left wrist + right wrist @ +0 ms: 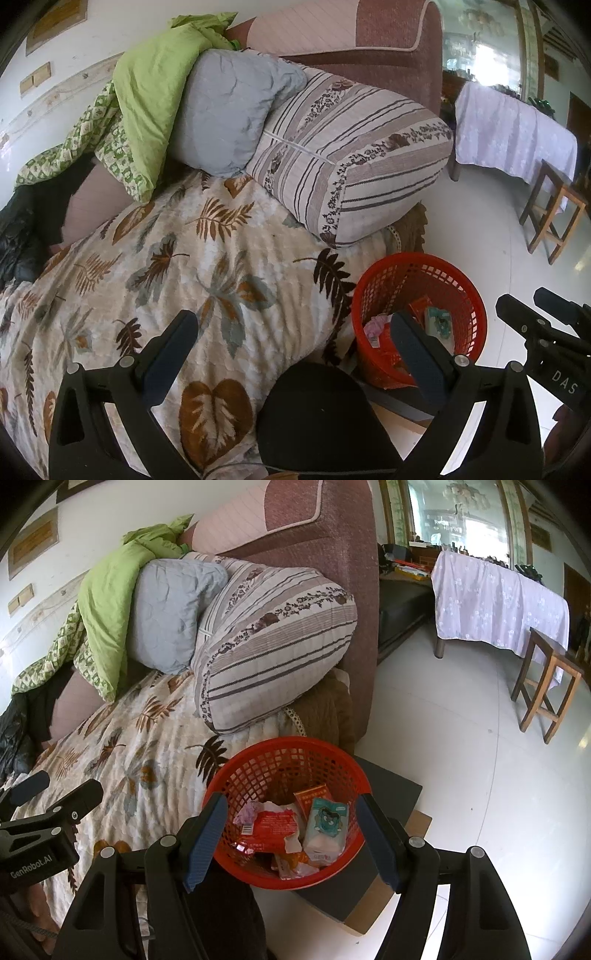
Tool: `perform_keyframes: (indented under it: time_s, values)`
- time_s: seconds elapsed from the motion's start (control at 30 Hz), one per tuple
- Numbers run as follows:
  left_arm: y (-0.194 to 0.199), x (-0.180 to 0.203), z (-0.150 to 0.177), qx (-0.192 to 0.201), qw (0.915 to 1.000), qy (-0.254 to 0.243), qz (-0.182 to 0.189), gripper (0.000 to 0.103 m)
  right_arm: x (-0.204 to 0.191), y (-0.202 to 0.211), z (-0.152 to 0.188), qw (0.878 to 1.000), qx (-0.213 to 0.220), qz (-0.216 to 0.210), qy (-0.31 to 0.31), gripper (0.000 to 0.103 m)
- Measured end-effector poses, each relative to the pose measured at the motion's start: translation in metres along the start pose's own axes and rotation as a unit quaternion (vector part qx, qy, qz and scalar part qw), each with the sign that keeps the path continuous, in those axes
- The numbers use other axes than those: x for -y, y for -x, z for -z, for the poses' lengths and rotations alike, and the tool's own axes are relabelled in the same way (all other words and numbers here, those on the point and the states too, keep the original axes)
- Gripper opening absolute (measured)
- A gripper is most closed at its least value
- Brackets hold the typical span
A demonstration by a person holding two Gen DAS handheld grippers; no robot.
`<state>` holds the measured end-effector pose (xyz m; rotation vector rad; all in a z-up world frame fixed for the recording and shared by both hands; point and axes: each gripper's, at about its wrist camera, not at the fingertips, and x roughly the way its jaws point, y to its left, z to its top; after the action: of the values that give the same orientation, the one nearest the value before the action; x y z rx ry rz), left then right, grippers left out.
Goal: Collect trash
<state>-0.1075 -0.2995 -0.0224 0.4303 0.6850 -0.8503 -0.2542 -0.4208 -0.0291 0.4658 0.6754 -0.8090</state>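
Above the red basket (286, 812), the right tool (291, 834) hangs with its two fingers spread wide and nothing between the pads; the basket's rim and the litter inside show in the gap. In the basket lie a red wrapper (271, 825), a teal tissue pack (327, 825), a small red box (314, 794) and a crumpled pinkish scrap (246, 812). The basket stands on a dark flat board (388, 794) on the floor, just beside the edge of the bed.

To the left, over the leaf-print blanket (166, 266), the left tool (291, 358) is likewise released, its fingers wide apart and empty, the right one crossing in front of the basket (421, 280).

Farther up the bed a striped cushion (354, 162) leans beside a grey pillow (229, 110), with a green quilt (155, 92) draped over them against the brown headboard (391, 40). Across the pale floor stand a cloth-covered surface (498, 602) and a wooden stool (546, 686).
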Motion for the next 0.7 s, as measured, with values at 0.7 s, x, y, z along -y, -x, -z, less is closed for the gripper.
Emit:
perform_keyframes:
  time_s: [0.7]
  values:
    - [-0.0071,0.0017,0.0036,-0.011,0.9999,-0.004,0.004,0.103,0.0008,-0.0063,0.0028,1.000,-0.006,0.000,-0.003,0.075]
